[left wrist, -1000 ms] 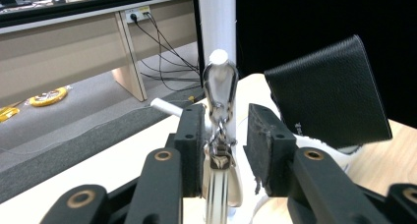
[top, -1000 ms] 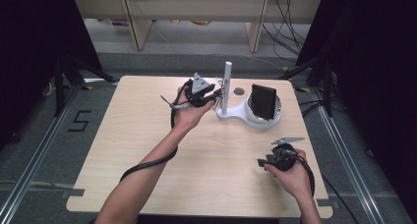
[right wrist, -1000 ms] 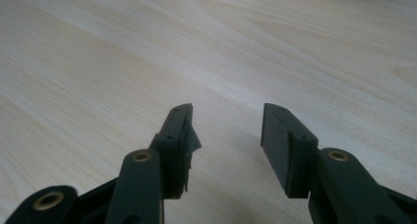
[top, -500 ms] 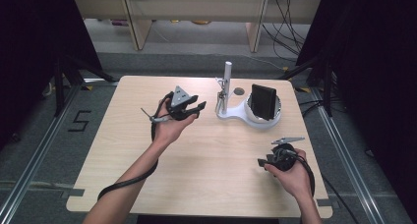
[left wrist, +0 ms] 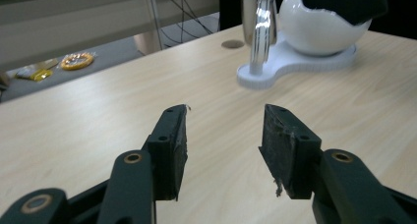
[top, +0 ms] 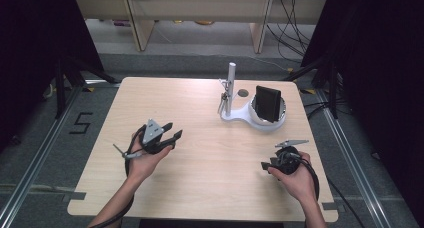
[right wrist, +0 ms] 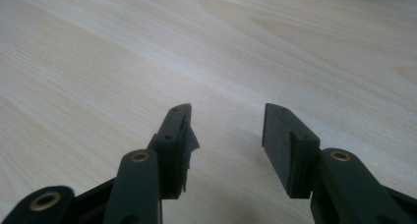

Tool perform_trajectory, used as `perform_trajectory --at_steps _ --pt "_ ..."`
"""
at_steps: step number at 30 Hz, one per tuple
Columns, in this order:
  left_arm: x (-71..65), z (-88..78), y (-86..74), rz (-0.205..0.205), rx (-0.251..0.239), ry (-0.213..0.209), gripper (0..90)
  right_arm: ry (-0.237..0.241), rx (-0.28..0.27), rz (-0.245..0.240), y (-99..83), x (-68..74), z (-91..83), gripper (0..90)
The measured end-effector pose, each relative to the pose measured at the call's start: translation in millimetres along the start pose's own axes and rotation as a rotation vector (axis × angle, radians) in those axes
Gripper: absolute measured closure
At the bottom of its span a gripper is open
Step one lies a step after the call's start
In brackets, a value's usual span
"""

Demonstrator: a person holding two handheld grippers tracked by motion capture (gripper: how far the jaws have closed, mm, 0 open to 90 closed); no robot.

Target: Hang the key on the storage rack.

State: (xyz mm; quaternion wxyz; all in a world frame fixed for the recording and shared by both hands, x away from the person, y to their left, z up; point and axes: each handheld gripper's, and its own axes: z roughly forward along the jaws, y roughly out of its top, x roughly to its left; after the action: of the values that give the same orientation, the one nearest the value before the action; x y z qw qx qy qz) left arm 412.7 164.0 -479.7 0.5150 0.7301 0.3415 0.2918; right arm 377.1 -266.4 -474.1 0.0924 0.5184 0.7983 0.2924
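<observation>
Left gripper point(top: 172, 136) hovering over the wooden table point(top: 200, 188), jaws just opening, standing partly apart with nothing between them, white stand point(left wrist: 295, 62) with its upright metal post point(left wrist: 260, 32) lying well ahead of it, right gripper point(right wrist: 226, 130) resting low, jaws parted and empty.

Far right of my table point(top: 200, 198) stood a white stand point(top: 240, 119) w/ chrome post point(top: 230, 88) & black wallet point(top: 267, 103) upright in its bowl. Small dark disc point(top: 243, 93) just beyond. Floor marking "5" point(top: 82, 123) far left.
</observation>
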Motion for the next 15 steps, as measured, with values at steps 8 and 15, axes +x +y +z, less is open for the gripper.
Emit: perform_trajectory --at_steps 8,15 --pt "-0.1 -22.7 -39.2 -0.073 0.002 0.019 50.6 0.004 0.010 -0.010 -0.4 3.1 3.7 54.7" --pt "-2.7 -31.0 -49.2 -0.113 -0.016 0.002 46.3 0.009 0.002 -0.010 -1.4 3.7 1.8 54.3"
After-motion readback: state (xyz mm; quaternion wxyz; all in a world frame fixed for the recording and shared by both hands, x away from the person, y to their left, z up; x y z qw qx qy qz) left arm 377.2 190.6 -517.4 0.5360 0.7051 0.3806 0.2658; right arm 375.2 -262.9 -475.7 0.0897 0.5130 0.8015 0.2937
